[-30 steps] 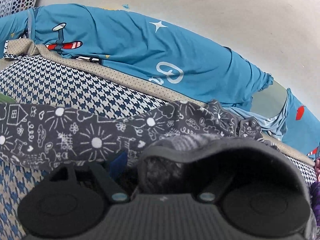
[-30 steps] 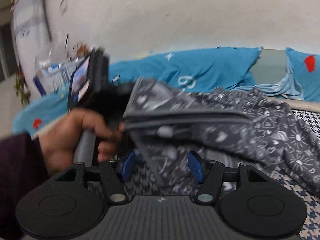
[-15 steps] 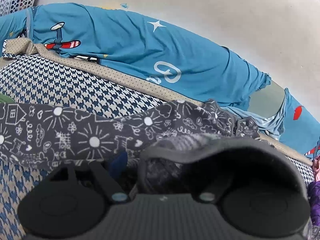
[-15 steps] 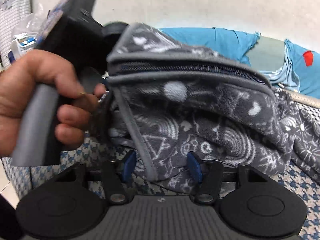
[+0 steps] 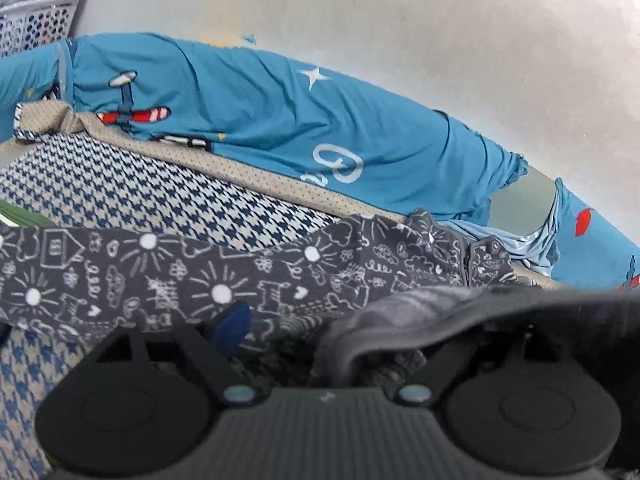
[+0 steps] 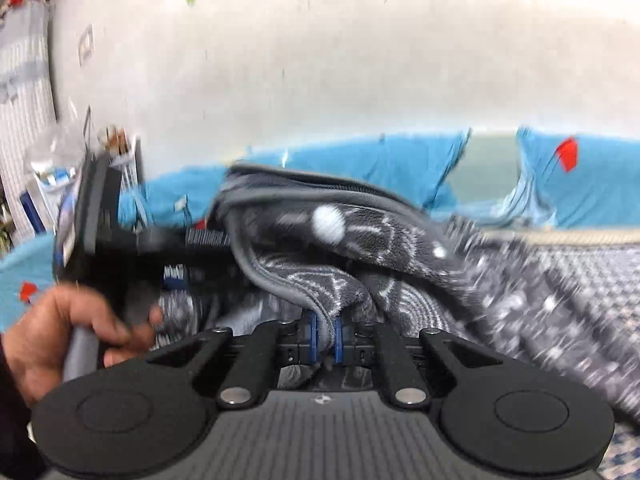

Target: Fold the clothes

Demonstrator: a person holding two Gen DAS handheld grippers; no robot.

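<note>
A dark grey fleece garment [image 5: 160, 280] printed with white suns and doodles lies across the houndstooth bed cover [image 5: 120, 188]. My left gripper [image 5: 360, 332] has its jaws opening. One blue pad [image 5: 232, 328] stands free, and the garment's thick hem drapes over the other finger and hides it. My right gripper [image 6: 325, 340] has its jaws closing onto the garment's [image 6: 360, 240] piped edge, and the two blue pads pinch the cloth. In the right wrist view a hand [image 6: 80, 340] holds the left gripper [image 6: 192, 256], which is stuck into the raised garment. That view is blurred.
Blue bedding [image 5: 260, 120] with star and plane prints runs along the pale wall behind the bed. A white laundry basket [image 5: 36, 20] stands at the far left corner. A green item [image 5: 20, 216] lies at the left edge. Cluttered shelves [image 6: 40, 184] show at the left.
My right gripper's pads came together from wide apart and now pinch the garment's edge. The left gripper's visible pad spread slightly outward. The left wrist view shifted a little.
</note>
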